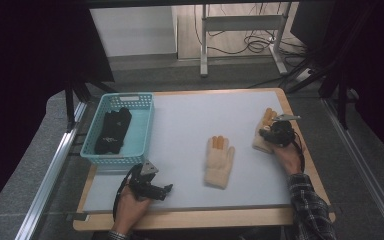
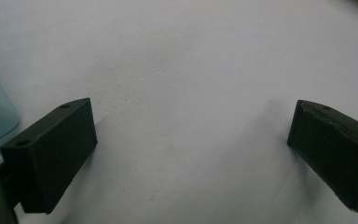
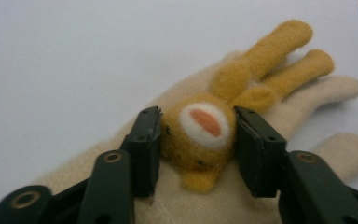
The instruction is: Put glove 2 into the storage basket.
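The right gripper point(image 3: 198, 140) pinches the orange face on the cream glove point(image 3: 307, 100); the left gripper point(image 2: 191, 154) rests spread over the table point(image 2: 191, 56).

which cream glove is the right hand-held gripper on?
The cream glove at the table's right edge, under the right hand-held gripper; the other cream glove lies mid-table, untouched.

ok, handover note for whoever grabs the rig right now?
Right gripper: jaws either side of the yellow animal patch on the cream glove at the table's right edge; pads look to be touching, grip not confirmed.
Left gripper: open, nothing between the jaws, resting near the teal basket.
Done: black gloves lie in the basket.
Left: both cream gloves, including the second glove mid-table, presumably go in too.
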`<state>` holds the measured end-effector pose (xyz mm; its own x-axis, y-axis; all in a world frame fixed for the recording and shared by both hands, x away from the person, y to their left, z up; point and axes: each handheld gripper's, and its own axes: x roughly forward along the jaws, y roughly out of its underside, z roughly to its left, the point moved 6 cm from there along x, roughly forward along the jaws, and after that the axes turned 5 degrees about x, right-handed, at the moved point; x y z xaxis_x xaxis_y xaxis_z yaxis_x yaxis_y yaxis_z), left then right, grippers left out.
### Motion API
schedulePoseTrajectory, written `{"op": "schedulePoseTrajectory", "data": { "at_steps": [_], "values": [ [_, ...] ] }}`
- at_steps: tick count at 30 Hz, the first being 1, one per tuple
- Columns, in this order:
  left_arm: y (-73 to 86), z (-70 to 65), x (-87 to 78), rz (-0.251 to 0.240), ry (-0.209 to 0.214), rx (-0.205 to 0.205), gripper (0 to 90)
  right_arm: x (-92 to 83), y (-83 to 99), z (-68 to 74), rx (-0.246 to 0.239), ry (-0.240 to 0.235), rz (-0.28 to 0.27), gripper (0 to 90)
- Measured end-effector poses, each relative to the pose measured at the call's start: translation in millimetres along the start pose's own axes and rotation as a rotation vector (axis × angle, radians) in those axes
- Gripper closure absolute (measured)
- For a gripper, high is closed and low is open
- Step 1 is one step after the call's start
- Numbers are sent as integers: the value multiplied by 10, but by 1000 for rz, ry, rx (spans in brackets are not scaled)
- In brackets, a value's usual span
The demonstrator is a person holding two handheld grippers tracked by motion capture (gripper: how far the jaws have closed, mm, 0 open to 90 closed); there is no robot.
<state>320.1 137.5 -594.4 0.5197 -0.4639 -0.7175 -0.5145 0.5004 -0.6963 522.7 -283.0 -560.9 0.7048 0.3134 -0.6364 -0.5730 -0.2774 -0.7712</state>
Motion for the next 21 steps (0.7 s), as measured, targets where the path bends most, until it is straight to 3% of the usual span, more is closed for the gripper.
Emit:
{"op": "schedulePoseTrajectory", "data": {
  "at_steps": [4,12,21],
  "values": [
    [0,0,0,0,0,0,15,-57,-31,1,18,8,2,616],
    [0,0,0,0,1,-1,15,-346,-124,83,35,-29,-64,616],
    [0,0,0,0,1,-1,15,-732,-233,351,2,-100,-94,616]
  ]
}}
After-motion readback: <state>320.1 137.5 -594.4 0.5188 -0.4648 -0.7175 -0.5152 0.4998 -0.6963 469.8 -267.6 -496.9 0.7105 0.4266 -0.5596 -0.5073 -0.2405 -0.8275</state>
